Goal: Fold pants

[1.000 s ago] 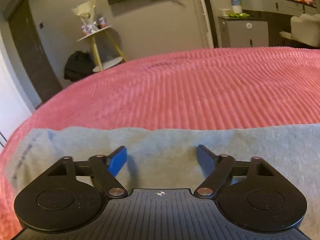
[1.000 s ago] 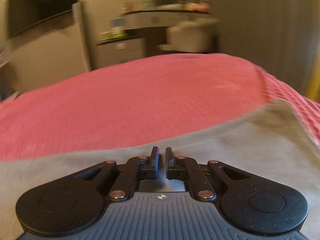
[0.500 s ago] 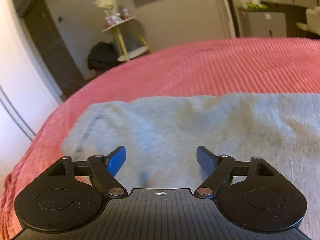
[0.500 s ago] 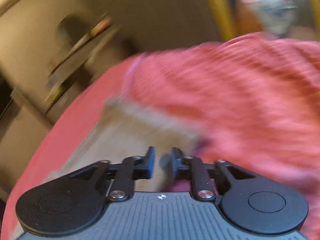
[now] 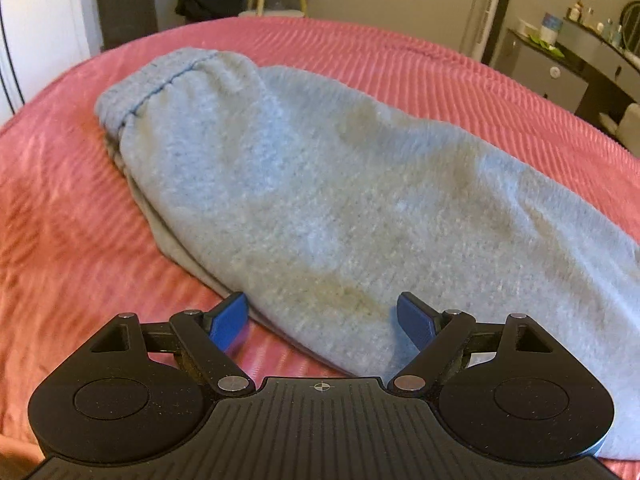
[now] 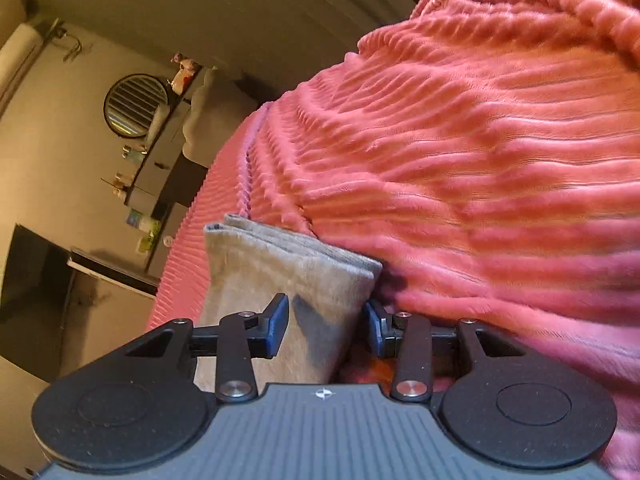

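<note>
Pants lay folded lengthwise on bedspread, long axis running ahead-left of left gripper, fingers wide apart, empty. Right gripper nearer hem end, jaws opening astride cloth corner, not pinching.

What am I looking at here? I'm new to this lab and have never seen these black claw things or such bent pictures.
Each picture comes from a wide-angle camera mounted on a hand-held two-finger gripper, looking forward along its fingers; a person carries one in each hand. The left gripper hovers open over grey pants lying folded lengthwise on a pink ribbed bedspread, waistband at the far end. The right gripper is rolled sideways, so the room looks tilted. Its jaws are opening, with the stacked leg ends between them, but the pads do not press on the cloth. Nothing is held.
</note>
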Demonstrator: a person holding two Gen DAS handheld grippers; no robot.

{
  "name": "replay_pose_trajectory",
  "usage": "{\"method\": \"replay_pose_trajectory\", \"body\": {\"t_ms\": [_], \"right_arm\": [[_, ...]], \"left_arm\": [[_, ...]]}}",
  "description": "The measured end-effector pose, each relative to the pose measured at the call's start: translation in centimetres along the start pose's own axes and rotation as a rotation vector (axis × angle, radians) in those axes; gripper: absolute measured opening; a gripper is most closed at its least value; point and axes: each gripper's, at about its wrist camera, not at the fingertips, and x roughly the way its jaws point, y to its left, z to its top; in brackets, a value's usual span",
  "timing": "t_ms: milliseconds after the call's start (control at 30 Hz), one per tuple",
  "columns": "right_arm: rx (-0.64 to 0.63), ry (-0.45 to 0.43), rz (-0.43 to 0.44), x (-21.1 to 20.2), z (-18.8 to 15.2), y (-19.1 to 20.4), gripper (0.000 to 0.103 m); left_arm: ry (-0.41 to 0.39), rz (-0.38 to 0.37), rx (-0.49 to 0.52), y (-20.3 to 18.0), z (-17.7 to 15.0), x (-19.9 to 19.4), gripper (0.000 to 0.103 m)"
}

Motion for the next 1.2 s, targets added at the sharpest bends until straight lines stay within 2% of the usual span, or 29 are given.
{"method": "replay_pose_trajectory", "body": {"t_ms": [33,67,100,167,300,367,400,467,500,533,567,633,700,767,833,867,900,967,1000,1067,1100,1133,1200], "right_arm": [[0.004,-0.003,0.015,0.2,0.1,0.1,0.036],[-0.004,-0.006,0.031,0.2,0.1,0.2,0.028],[-0.022,-0.014,0.051,0.4,0.2,0.3,0.011],[-0.059,-0.026,0.074,0.4,0.2,0.7,0.011],[-0.07,-0.009,0.046,0.6,-0.1,0.7,0.02],[-0.111,-0.035,-0.037,0.1,0.0,1.6,0.023],[-0.162,-0.094,-0.109,-0.7,-0.1,2.5,0.033],[-0.276,-0.302,-0.279,-2.8,-1.0,5.5,0.044],[-0.32,-0.366,-0.314,-3.3,-1.6,6.8,0.049],[-0.378,-0.402,-0.3,-3.6,-2.4,8.5,0.049],[-0.434,-0.385,-0.228,-3.3,-3.3,10.0,0.049],[-0.572,-0.198,-0.029,-0.9,-5.7,13.6,0.048],[-0.737,0.02,0.1,2.9,-9.5,17.0,0.043],[-0.863,0.147,0.159,6.2,-12.9,18.9,0.03],[-0.956,0.261,0.171,9.9,-15.6,19.8,0.018],[-0.997,0.276,0.128,11.8,-16.4,19.8,0.013],[-1.031,0.253,0.103,12.9,-16.6,19.5,0.0],[-1.028,0.192,0.072,14.0,-15.3,19.3,0.0],[-0.978,0.178,0.04,14.8,-13.7,19.2,0.0],[-0.952,0.066,-0.158,16.1,-11.1,18.7,0.0],[-0.907,0.024,-0.214,16.5,-9.2,18.0,0.0],[-0.826,0.0,-0.233,16.5,-7.0,17.2,0.0],[-0.785,-0.11,-0.35,15.6,-4.8,17.3,0.0]], "left_arm": [[-0.005,-0.006,0.003,-0.1,-0.1,0.0,0.087],[-0.011,-0.003,0.008,-0.2,-0.2,0.1,0.087],[-0.015,0.001,0.016,-0.3,-0.3,0.2,0.087],[-0.024,-0.004,0.042,-0.8,-0.1,0.3,0.087],[-0.068,-0.027,0.102,-2.6,0.4,-0.1,0.087],[-0.085,-0.008,0.128,-3.6,0.6,0.2,0.088],[-0.089,0.0,0.139,-4.1,0.7,0.6,0.088],[-0.097,0.025,0.156,-4.8,0.5,1.4,0.088],[-0.102,0.037,0.164,-5.0,0.2,1.8,0.088],[-0.114,0.045,0.174,-5.3,-0.1,2.0,0.089],[-0.137,0.055,0.189,-5.5,-0.5,2.0,0.089],[-0.188,0.082,0.237,-6.0,-0.9,1.5,0.088],[-0.268,0.09,0.278,-6.5,-1.2,0.5,0.088],[-0.362,0.064,0.304,-6.5,-1.3,-0.6,0.088],[-0.44,0.048,0.331,-6.5,-1.2,-1.1,0.088],[-0.464,0.049,0.342,-6.5,-1.2,-1.2,0.088],[-0.477,0.051,0.346,-6.5,-1.1,-1.1,0.088],[-0.477,0.028,0.339,-6.2,-1.0,-0.7,0.088],[-0.467,0.017,0.331,-6.1,-1.0,-0.4,0.088],[-0.437,-0.006,0.341,-6.3,-0.9,0.4,0.088],[-0.429,-0.01,0.351,-6.6,-0.8,0.6,0.088],[-0.426,-0.014,0.368,-6.7,-0.9,0.8,0.088],[-0.442,-0.012,0.398,-7.1,-1.4,0.9,0.088]]}}
